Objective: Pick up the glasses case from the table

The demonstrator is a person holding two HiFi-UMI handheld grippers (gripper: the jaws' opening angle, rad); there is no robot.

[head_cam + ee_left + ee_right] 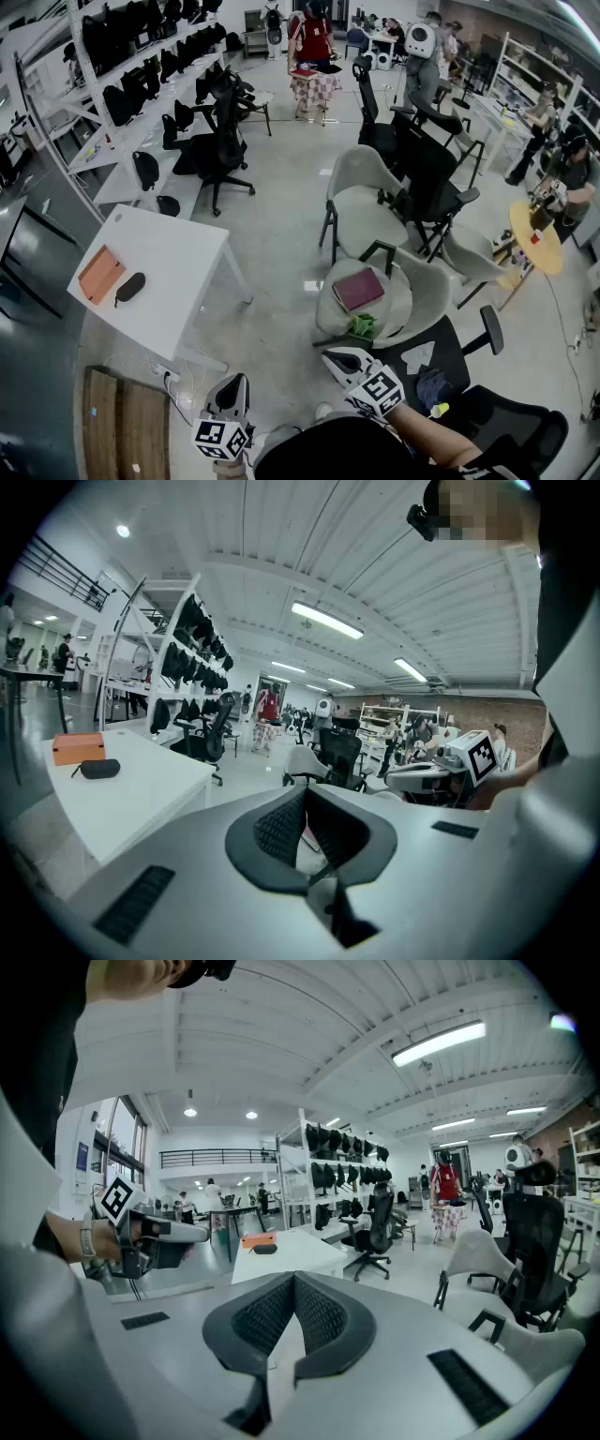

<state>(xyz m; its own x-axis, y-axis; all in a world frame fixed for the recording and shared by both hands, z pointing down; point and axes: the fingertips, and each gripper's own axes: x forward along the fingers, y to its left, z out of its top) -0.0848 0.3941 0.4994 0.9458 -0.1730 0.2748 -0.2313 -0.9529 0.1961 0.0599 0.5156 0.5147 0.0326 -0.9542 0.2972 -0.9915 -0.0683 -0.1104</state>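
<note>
Head view: white desk (183, 267) at mid-left of frame. The black glasses case (130, 287) lies on it nr the desk's left-hand edge, just beside an orange pad (101, 274); can't tell if the two touch. Desk top to the right of the case is bare.

Around it:
- Wooden panel (117, 427) on the floor at lower left, below the desk, w/ cables (190, 378) by the desk's lowest corner.
- Black swivel chair (220, 141) above the desk in the frame, apart from it.
- Shelving racks (141, 89) w/ black bags at upper left.
- Beige chair (427, 289) at ctr-right, carrying a maroon book (358, 289) and sth green (362, 325).
- Black office chair (455, 352) at lower right, just beside the right gripper.
- Person in a red top (312, 42) at top ctr, well apart from everything here.

Room: open pale floor runs btwn the grippers at bottom ctr and the desk's right-hand edge. The panel and cables sit lower left of that path.

Case: a long oval, long axis running lower left to upper right in head view, approx parallel to the pad's long side. In left gripper view it shows at far left, long side across the frame, w/ the pad behind it.

Grippers:
- Left gripper (232, 384) at bottom ctr: jaws closed pad to pad, holding nothing.
- Right gripper (330, 354) to its right: likewise closed & empty.

Both are well apart from the case.
</note>
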